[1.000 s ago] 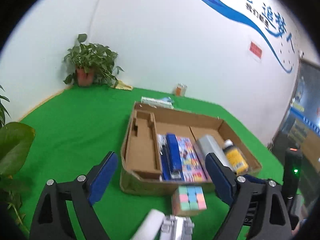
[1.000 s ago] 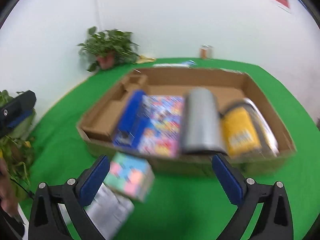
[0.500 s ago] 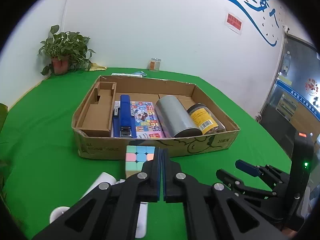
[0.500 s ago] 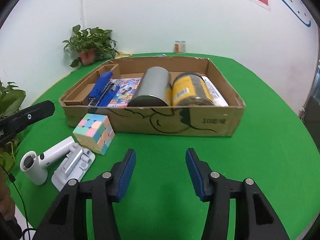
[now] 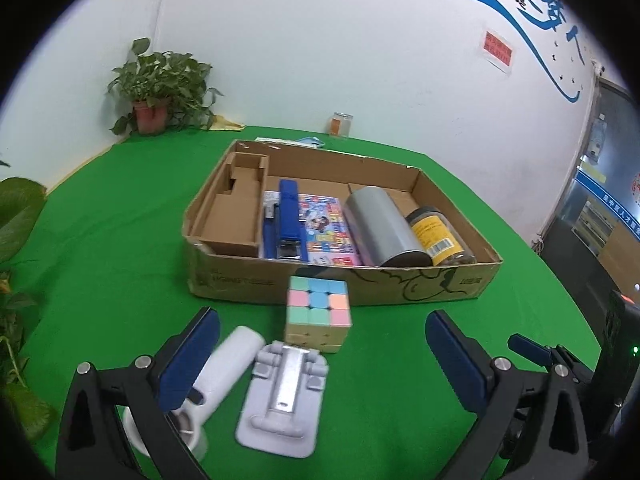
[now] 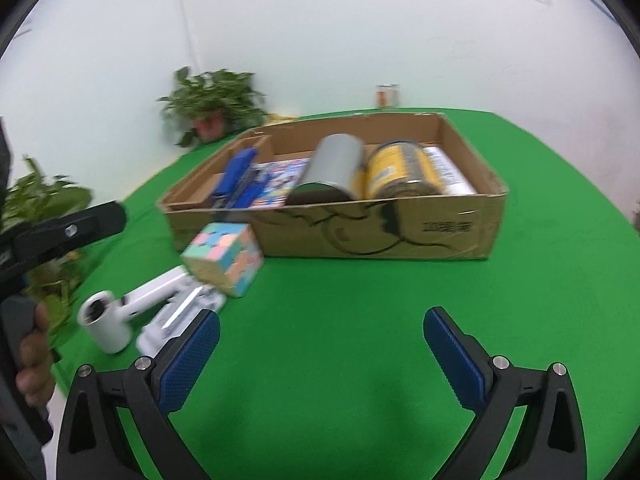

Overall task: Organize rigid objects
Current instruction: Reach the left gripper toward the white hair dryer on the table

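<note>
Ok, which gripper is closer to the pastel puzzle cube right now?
Left. The left gripper is opening just short of the puzzle cube, which lies ahead between its fingers; the right gripper sits farther off to the cube's right, also opening, empty.

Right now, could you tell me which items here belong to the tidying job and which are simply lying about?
Part of the job:
- cardboard box, holding a blue stapler, a silver cylinder and a yellow-label jar
- pastel cube, outside the box
- white handheld device
- grey stand

Lying about:
- potted plant
- small glass jar by the wall
</note>
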`<state>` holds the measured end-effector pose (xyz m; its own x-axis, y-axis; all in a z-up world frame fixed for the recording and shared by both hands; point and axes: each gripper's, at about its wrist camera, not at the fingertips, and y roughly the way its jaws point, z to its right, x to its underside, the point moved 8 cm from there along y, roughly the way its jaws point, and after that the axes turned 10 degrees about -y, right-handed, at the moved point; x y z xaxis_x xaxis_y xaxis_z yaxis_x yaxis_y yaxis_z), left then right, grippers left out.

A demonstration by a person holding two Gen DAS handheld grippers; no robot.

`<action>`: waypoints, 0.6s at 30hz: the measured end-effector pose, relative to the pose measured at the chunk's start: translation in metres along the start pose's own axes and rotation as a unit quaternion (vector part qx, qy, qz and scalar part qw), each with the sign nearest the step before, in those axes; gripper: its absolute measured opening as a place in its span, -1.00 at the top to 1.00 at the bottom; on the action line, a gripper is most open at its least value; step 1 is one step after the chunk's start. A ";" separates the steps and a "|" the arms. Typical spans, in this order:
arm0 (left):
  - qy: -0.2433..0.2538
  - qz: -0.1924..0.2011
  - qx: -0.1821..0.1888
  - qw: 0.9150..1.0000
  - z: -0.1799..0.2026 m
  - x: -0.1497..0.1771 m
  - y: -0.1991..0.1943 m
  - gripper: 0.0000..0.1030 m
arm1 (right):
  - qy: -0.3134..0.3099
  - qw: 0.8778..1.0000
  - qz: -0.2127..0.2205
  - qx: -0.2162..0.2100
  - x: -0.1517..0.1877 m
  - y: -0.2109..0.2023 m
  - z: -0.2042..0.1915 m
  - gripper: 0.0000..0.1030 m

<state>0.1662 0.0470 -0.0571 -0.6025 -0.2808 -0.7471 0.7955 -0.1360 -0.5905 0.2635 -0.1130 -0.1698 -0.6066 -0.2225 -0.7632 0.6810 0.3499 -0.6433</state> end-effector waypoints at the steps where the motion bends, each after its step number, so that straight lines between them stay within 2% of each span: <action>1: -0.007 -0.001 -0.004 1.000 -0.008 -0.001 -0.001 -0.98 | -0.008 1.000 -0.001 -0.017 0.003 0.001 -0.008 -0.99; 7: -0.033 -0.007 -0.043 0.998 -0.064 0.000 -0.019 -0.98 | -0.050 0.994 -0.022 -0.098 0.022 0.009 -0.054 -0.99; 13: -0.073 -0.059 -0.068 0.993 -0.113 0.022 -0.010 -0.95 | -0.086 0.983 -0.037 -0.157 0.032 0.010 -0.092 -0.99; 15: -0.091 -0.085 -0.050 0.991 -0.119 0.035 -0.001 -0.76 | -0.092 0.979 -0.043 -0.174 0.035 0.010 -0.102 -0.99; 17: -0.098 -0.113 -0.037 0.988 -0.117 0.045 0.008 -0.46 | -0.099 0.977 -0.046 -0.184 0.038 0.010 -0.109 -0.99; 18: -0.093 -0.121 -0.046 0.987 -0.116 0.048 0.012 -0.38 | -0.102 0.976 -0.046 -0.188 0.038 0.008 -0.111 -0.98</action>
<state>0.1388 0.1425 -0.1358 -0.7448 -0.4213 -0.5175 0.6159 -0.1358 -0.7760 0.2008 -0.0178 -0.1975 -0.5378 -0.4321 -0.7239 0.4059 0.6199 -0.6716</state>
